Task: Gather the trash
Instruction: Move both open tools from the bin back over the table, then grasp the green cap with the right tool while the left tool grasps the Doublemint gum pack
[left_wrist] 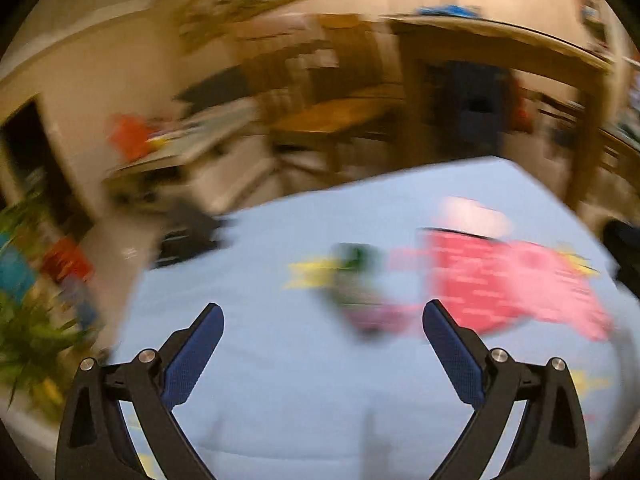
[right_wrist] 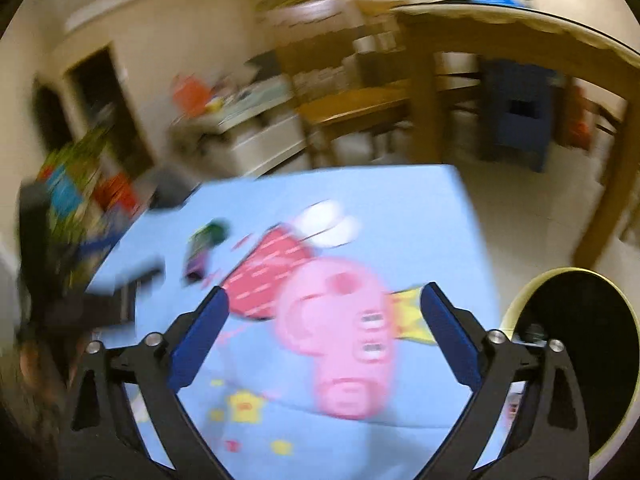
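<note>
Both views are blurred by motion. A dark green and purple wrapper [left_wrist: 356, 288] lies on the light blue cloth [left_wrist: 280, 360] with a pink cartoon pig print. My left gripper [left_wrist: 323, 312] hangs open over the cloth, the wrapper just beyond and between its blue fingertips, nothing gripped. In the right wrist view the same wrapper [right_wrist: 204, 244] lies far left on the cloth [right_wrist: 400, 208]. My right gripper [right_wrist: 323, 296] is open above the pig print with nothing between its pads. A round bin with a black liner [right_wrist: 580, 356] stands low at the right, beside the right finger.
A wooden table [right_wrist: 500, 36] and chair [right_wrist: 352, 108] stand behind the cloth-covered surface. A white cabinet with clutter [right_wrist: 248, 132] is at the back left. A green plant [left_wrist: 28, 332] and colourful boxes [left_wrist: 64, 260] sit at the left. The floor [right_wrist: 532, 216] shows right of the cloth.
</note>
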`<state>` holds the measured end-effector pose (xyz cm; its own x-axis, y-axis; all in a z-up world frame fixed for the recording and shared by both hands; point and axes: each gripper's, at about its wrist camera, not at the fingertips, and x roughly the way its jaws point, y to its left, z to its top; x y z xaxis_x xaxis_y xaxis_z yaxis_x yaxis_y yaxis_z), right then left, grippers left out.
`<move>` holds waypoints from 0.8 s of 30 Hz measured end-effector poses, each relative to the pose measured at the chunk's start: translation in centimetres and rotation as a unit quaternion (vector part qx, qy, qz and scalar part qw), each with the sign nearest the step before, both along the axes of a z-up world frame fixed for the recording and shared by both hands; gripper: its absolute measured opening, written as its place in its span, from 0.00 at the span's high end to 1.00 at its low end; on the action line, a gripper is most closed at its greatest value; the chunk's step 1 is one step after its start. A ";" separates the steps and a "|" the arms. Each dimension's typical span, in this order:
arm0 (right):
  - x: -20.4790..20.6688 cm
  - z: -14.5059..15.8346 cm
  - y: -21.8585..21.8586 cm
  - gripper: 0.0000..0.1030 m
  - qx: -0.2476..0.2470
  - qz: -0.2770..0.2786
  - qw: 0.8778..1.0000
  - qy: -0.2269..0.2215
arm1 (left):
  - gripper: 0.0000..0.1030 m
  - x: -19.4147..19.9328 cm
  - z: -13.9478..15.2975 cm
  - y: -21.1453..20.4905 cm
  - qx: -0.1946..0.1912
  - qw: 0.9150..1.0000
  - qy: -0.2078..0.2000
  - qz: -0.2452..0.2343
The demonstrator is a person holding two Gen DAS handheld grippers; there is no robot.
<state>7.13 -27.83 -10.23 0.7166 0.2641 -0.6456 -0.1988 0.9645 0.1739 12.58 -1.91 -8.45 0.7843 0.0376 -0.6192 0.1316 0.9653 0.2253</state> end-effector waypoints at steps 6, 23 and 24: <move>5.3 -0.3 9.5 0.25 -0.045 0.072 0.995 0.045 | 0.07 3.0 0.6 10.1 -0.047 0.992 0.002 0.116; 21.9 -6.5 14.2 0.53 0.191 0.009 0.951 0.243 | 0.07 4.1 0.4 11.5 -0.094 0.991 0.036 0.087; 22.0 -6.9 14.2 0.59 0.199 0.006 0.949 0.246 | 0.07 4.1 0.3 11.3 -0.095 0.991 0.039 0.084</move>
<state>29.12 -13.66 -17.12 0.3505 0.5629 -0.7485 -0.0102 0.8015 0.5979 16.68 9.42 -8.15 0.7260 0.0404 -0.6865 -0.0239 0.9992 0.0336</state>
